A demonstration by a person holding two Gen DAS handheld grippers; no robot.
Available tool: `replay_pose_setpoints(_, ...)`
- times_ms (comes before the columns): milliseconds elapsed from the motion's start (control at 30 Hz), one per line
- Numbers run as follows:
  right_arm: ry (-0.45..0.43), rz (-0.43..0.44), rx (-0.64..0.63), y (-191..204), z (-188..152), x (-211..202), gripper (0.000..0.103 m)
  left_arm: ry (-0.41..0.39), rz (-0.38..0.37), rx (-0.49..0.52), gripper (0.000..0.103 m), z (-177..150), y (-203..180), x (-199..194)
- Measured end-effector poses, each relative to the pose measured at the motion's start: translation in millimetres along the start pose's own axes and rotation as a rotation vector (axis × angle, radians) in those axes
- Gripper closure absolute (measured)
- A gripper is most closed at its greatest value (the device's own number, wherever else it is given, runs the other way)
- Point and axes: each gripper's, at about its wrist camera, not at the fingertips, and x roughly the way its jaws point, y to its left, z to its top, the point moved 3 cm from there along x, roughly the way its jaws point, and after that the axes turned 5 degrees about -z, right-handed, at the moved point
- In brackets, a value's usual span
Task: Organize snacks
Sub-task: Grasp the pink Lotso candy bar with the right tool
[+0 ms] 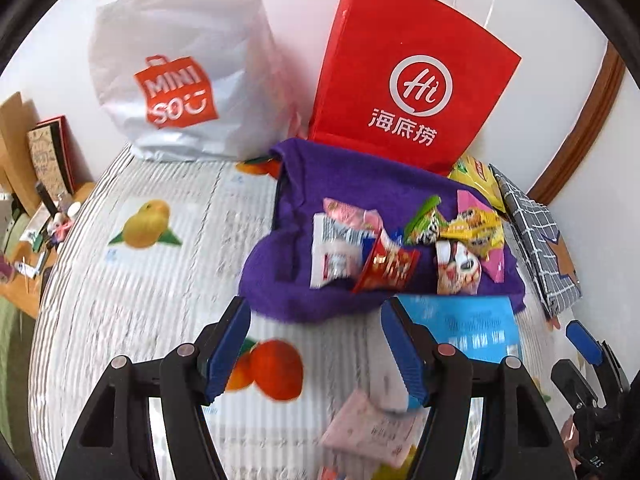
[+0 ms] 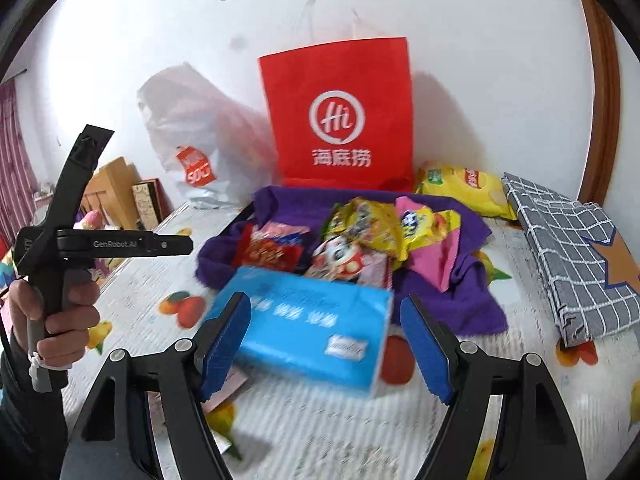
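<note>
Two claws, both with jaws parted and gripping nothing.

Left claw (image 1: 316, 310), in its own view: blue pads wide apart, low in the frame, over a fruit-printed sheet (image 1: 160, 300). Just inside the right-hand pad, a small white item (image 1: 386, 384), blurred; touching or not, cannot tell. Below that, a pale pink packet (image 1: 360, 430) flat on the sheet, between the two finger frames. Straight above the fingertips, the near edge of a purple cloth (image 1: 304, 176), close to the tips but apart from them. On that cloth, right of centre, the snack pile (image 1: 400, 248): small wrappers in white, red, pink, green and yellow, heaped and overlapping.

Right claw (image 2: 326, 300), in its own view: pads likewise spread, with a blue tissue pack (image 2: 304, 324) lying tilted across the gap. Left pad overlapping the pack's near corner in the picture, contact uncertain; right pad clear of it. Beyond the pack, centre frame, the same snacks on the purple cloth, just behind the pack's far edge.

Further out: a red paper bag (image 2: 340, 112) upright behind the cloth, a white plastic shopping bag (image 1: 176, 60) to its left, a yellow chip bag (image 2: 464, 188) and a folded grey checked cloth (image 2: 568, 248) to the right. At the left edge of the right view, a person's hand (image 2: 60, 312) around the left claw's handle.
</note>
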Motion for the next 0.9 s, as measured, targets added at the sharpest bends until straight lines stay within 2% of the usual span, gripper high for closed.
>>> replay_pose_setpoints(233,0.07,0.067,-0.034,41.3,-31.1,-6.7,0.03,0.005,0.015,0.005,0.037,-28.8,18.2,-17.1)
replay_pose_setpoints(333,0.123,0.167,-0.065,63.7,-43.7,-3.3,0.031,0.009,0.021,-0.007,0.037,-38.5,29.2,-23.4)
replay_pose_setpoints(400,0.157,0.242,-0.124,84.0,-52.2,0.1,0.038,0.011,0.024,-0.009,0.037,-44.5,36.4,-27.0)
replay_pose_setpoints(567,0.214,0.251,-0.238,119.5,-70.4,20.7,0.04,0.011,0.025,-0.019,0.037,-54.6,50.4,-34.0)
replay_pose_setpoints(667,0.273,0.228,-0.268,127.3,-82.5,35.1,0.052,0.012,0.025,-0.018,0.037,-58.7,54.6,-36.9)
replay_pose_setpoints(733,0.304,0.209,-0.285,127.2,-89.0,39.7,0.064,0.011,0.02,-0.009,0.037,-60.9,54.4,-37.6)
replay_pose_setpoints(767,0.324,0.204,-0.297,126.7,-94.5,39.9,0.079,0.01,0.015,-0.003,0.037,-62.3,53.3,-37.5)
replay_pose_setpoints(800,0.332,0.207,-0.299,125.6,-97.7,38.9,0.083,0.01,0.009,0.003,0.037,-64.0,51.9,-36.8)
replay_pose_setpoints(900,0.299,0.204,-0.282,116.3,-103.1,22.7,0.084,0.023,-0.015,0.019,0.037,-70.4,42.7,-29.4)
